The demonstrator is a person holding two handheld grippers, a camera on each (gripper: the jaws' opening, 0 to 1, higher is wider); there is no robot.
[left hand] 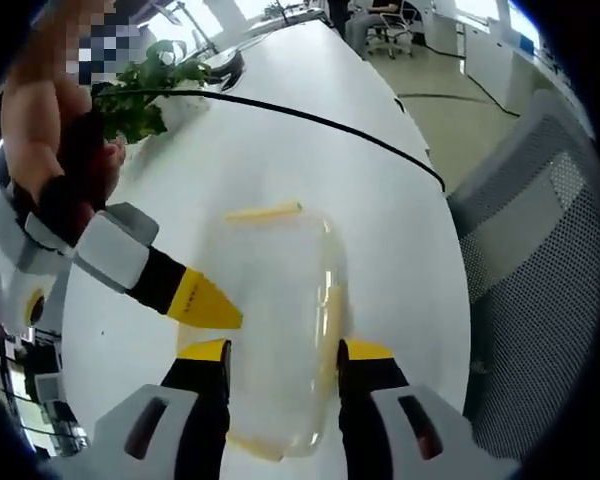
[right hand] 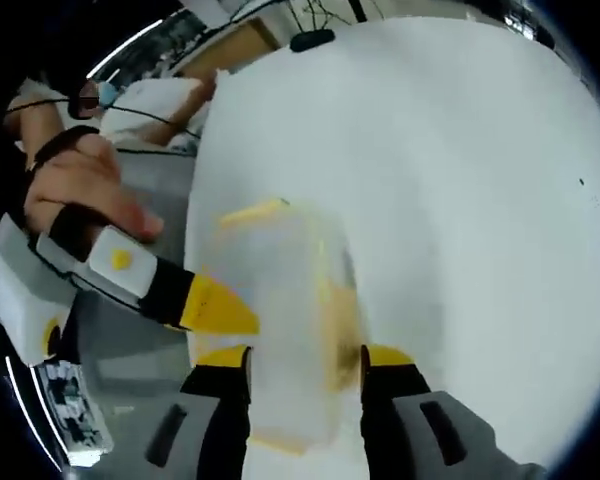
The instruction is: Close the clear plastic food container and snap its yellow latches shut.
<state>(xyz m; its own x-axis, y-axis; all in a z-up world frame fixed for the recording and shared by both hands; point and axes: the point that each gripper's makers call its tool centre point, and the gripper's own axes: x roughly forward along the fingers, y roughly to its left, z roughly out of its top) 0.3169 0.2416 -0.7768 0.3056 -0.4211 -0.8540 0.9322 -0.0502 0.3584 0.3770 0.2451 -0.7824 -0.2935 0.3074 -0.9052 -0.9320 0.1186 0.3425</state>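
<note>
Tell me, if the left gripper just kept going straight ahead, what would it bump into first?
Probably the clear plastic container. It sits on the white table directly ahead of the left gripper, between its open fingers. Depth is hard to judge, so contact may be nearer or farther than it looks.

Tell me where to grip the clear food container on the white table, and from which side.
Take the container across its two long walls, coming in lengthwise from its near short end. The left gripper already straddles it that way, jaws open, one outside each long wall. Yellow latches sit along its edges, so press on clear wall between them if possible. The table around it looks flat.
</note>
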